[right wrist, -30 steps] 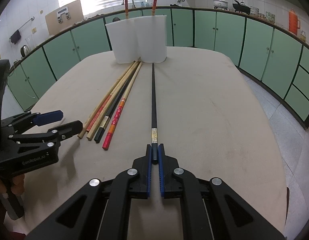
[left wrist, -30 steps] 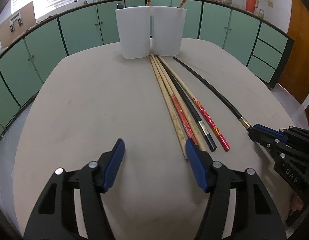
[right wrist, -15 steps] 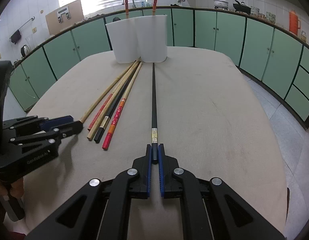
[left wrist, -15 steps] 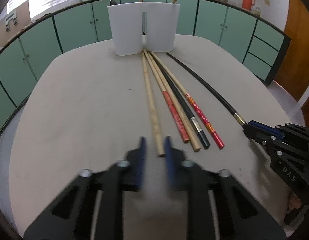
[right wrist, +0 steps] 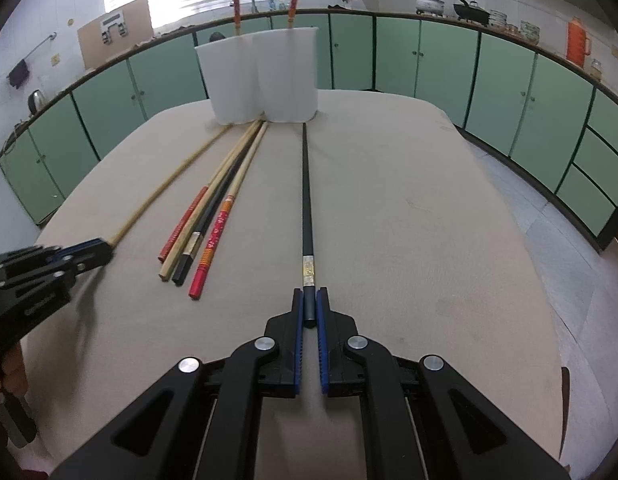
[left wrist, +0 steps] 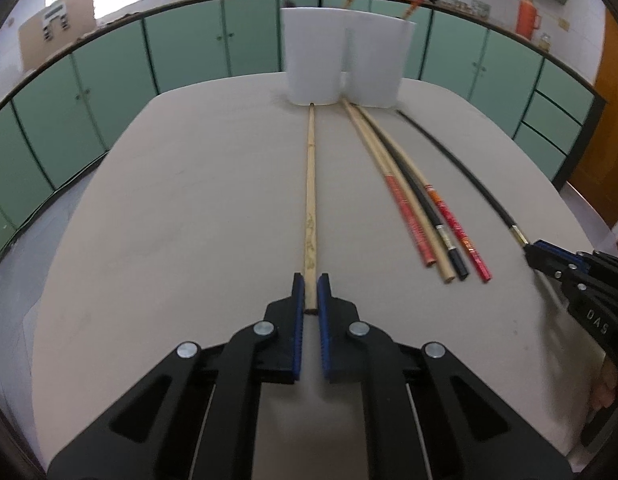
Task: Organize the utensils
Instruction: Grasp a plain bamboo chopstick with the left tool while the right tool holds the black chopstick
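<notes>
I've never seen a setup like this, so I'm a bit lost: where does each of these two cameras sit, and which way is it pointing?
Left wrist: sits on the left gripper, looking down its fingers at the bamboo chopstick they clamp; the right gripper shows at the edge.
Right wrist: sits on the right gripper, looking along the black chopstick it clamps; the left gripper and a hand show.
Shared: the table, the white holder, four loose chopsticks.

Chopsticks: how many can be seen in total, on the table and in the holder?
8. Plain wooden chopstick in the left tool; black chopstick in the right tool; four bundled between them; two upright in the white holder. More may hide inside.
</notes>
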`<state>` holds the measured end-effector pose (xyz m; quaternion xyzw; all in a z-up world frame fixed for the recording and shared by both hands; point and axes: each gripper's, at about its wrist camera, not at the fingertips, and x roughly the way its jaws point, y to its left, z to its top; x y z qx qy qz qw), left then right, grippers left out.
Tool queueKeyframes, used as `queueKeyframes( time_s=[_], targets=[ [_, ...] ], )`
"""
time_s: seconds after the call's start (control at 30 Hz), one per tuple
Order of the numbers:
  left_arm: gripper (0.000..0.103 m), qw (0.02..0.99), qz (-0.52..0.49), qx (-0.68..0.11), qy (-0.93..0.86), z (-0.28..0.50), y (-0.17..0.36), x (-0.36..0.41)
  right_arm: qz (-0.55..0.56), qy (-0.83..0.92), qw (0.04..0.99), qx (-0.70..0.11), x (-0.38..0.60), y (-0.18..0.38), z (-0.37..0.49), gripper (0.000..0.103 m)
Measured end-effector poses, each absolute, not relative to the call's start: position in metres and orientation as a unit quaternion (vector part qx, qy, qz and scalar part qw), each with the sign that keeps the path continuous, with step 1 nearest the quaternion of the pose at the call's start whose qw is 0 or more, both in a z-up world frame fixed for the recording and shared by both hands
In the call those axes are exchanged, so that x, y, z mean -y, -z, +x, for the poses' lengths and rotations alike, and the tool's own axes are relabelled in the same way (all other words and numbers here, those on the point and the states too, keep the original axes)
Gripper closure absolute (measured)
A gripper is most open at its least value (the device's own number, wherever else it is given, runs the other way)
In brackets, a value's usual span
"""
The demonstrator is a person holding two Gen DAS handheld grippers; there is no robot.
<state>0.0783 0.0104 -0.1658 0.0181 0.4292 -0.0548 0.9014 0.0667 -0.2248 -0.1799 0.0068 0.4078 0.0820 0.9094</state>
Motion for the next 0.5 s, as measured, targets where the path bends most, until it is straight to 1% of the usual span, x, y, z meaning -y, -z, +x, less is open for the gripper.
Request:
queueKeyframes(
  time_s=[0.17,0.5],
  targets=[
    [0.097,0.902,0.005,-0.430,0.042,0.086,0.164,-0.023,0.005,-0.071,0.910,-0.408,0.226,0.180,0.073,0.096],
    [0.096,0.900,0.007,-0.434,0.044,0.099,0.165,-0.018,0.019,-0.074,0.905,-0.418,0.227,0.179,0.096,0.096]
  ],
)
